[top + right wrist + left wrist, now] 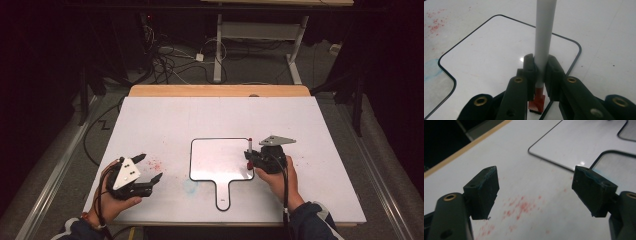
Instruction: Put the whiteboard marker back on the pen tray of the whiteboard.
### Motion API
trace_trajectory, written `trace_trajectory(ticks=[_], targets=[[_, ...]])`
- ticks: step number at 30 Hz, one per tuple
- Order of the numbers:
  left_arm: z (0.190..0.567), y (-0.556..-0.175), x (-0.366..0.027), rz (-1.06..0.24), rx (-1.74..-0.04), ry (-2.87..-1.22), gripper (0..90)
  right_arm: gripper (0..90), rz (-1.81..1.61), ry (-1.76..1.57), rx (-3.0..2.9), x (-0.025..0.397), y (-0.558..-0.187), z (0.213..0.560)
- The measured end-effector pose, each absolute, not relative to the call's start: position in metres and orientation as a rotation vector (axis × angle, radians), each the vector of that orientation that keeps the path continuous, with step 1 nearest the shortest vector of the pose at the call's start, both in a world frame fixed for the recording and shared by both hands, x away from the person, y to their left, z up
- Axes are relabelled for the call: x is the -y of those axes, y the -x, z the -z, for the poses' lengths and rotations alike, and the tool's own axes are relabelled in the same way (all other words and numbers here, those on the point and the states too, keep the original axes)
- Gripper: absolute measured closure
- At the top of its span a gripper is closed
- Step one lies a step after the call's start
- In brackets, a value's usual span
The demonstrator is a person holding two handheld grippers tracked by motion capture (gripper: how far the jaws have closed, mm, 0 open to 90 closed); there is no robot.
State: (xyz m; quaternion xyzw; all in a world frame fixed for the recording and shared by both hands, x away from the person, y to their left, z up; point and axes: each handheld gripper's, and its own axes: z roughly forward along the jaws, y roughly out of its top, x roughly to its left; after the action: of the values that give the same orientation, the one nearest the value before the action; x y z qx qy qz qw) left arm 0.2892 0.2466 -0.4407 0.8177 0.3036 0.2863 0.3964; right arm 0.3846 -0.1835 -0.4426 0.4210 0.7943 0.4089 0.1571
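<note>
White table (165, 120), paddle-shaped whiteboard (220, 157) at its centre, right gripper (250, 159) over the board's right edge, jaws clamped on an upright marker (545, 32), red cap down in right gripper view, left gripper (150, 167) jaws spread apart, red specks (521, 207) beneath in left gripper view

1. Lying flat mid-table: paddle-shaped whiteboard (220, 160), handle pointing to the near edge, posing no height to clear.
2. Standing upright over the whiteboard's right edge: marker (249, 150) clamped in the right gripper (252, 159), blocking passage low across that corner.
3. Hovering near the front-left corner: left gripper (150, 167), jaws spread wide, well apart from the whiteboard.
4. Staying open: the whole far half of the table (215, 112).
5. Marking the surface only: red specks (520, 207), obstructing nothing.
</note>
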Motion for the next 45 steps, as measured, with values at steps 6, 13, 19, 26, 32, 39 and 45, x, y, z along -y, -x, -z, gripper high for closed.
trace_trajectory(ticks=[6,13,19,26,32,39,45], targets=[[0.455,-0.280,-0.259,-0.667,-0.841,-2.106,21.0,78.3,-1.136,-1.286,-2.238,0.186,-0.396,0.444],[0.458,-0.284,-0.250,-0.625,-0.819,-2.141,21.0,78.2,-1.135,-1.425,-2.244,0.192,-0.417,0.450],[0.461,-0.284,-0.246,-0.587,-0.794,-2.175,21.0,81.5,-1.110,-1.446,-2.319,0.200,-0.419,0.442],[0.460,-0.282,-0.242,-0.574,-0.762,-2.186,21.0,80.6,-1.084,-1.509,-2.307,0.200,-0.404,0.455],[0.460,-0.282,-0.240,-0.572,-0.753,-2.202,21.0,75.8,-1.030,-1.479,-2.291,0.194,-0.404,0.463],[0.462,-0.283,-0.239,-0.566,-0.756,-2.216,21.0,69.8,-0.944,-1.326,-2.251,0.181,-0.405,0.459],[0.463,-0.284,-0.238,-0.565,-0.748,-2.230,21.0,69.7,-0.836,-1.193,-2.281,0.170,-0.413,0.462]])
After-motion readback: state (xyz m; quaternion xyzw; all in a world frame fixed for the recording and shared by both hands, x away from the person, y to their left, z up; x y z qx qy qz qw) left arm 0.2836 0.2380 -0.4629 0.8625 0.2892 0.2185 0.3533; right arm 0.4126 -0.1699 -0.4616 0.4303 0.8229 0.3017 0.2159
